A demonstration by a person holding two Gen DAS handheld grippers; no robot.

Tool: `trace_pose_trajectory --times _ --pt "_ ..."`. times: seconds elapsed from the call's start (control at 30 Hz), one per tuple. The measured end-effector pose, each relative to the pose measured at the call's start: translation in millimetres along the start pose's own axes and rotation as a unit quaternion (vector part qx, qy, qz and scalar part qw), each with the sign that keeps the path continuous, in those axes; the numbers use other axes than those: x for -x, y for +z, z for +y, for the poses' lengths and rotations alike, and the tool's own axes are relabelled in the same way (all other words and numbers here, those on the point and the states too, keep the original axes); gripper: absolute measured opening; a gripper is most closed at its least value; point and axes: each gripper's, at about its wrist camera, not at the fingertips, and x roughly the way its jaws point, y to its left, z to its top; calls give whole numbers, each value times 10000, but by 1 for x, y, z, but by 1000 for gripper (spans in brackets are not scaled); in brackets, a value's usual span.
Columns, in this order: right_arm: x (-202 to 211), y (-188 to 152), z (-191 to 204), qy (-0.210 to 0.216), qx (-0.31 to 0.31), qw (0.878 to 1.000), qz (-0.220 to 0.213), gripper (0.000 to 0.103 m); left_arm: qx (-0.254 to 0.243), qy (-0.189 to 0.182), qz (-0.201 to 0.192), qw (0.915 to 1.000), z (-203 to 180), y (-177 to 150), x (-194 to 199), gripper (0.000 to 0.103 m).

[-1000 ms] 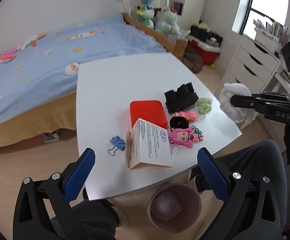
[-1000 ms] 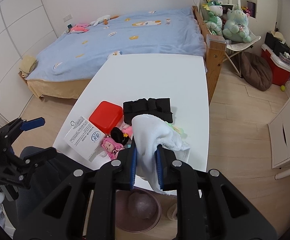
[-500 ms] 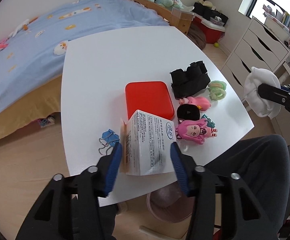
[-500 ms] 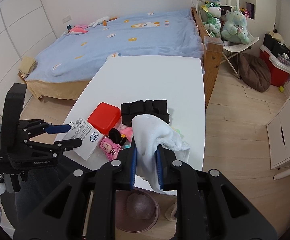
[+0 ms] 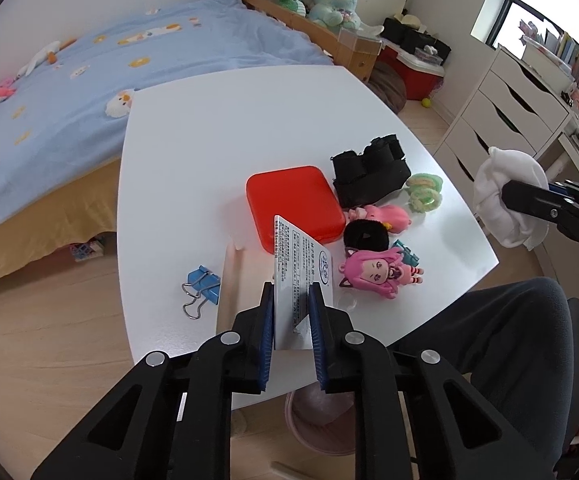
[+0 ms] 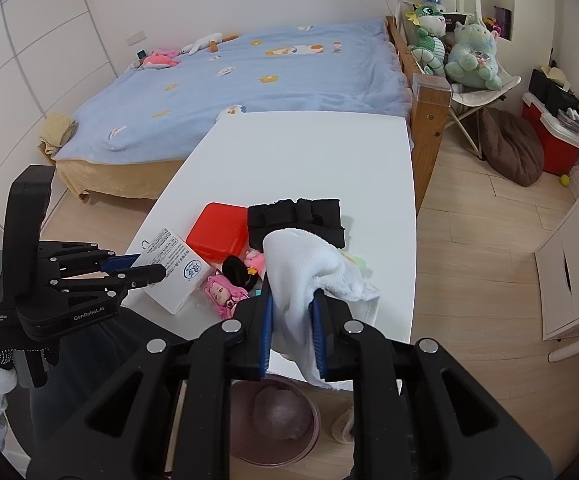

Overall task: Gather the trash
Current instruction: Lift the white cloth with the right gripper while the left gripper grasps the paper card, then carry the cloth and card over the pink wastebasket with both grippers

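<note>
My left gripper [image 5: 291, 318] is shut on a white printed paper box [image 5: 302, 270] at the near edge of the white table [image 5: 217, 128]; it also shows in the right wrist view [image 6: 173, 268]. My right gripper [image 6: 291, 334] is shut on a white cloth [image 6: 309, 276] and holds it above the table's near right edge; the cloth also shows in the left wrist view [image 5: 509, 196]. A pink trash bin [image 6: 277, 424] stands on the floor under the table's near edge, with something crumpled inside.
On the table lie a red case [image 5: 295, 204], a black fabric piece [image 5: 369, 172], a pink doll [image 5: 377, 272], a black hair tie [image 5: 365, 234], a green scrunchie [image 5: 423, 192] and a blue binder clip [image 5: 201, 286]. A bed [image 5: 49, 92] stands behind, drawers [image 5: 501, 108] to the right.
My left gripper went from wide open to closing on the paper box and now grips it. The right gripper keeps holding the cloth, nearly still.
</note>
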Motion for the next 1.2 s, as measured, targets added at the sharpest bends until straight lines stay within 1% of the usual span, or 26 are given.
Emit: trace_pose_trajectory --times 0.37,0.67,0.93,1.2 --pt "12 -8 8 137 50 9997 -180 17 -111 -36 -464 9989 -9 -6 35 17" --pt "31 -32 26 298 147 9989 -330 17 -232 -159 -841 9961 -23 -28 68 17" --pt "41 -60 37 410 216 9985 -298 17 -420 -287 -951 9942 -39 -54 83 17" --pt "44 -97 46 498 281 9983 -135 17 -459 -401 -934 9938 -48 -79 83 17"
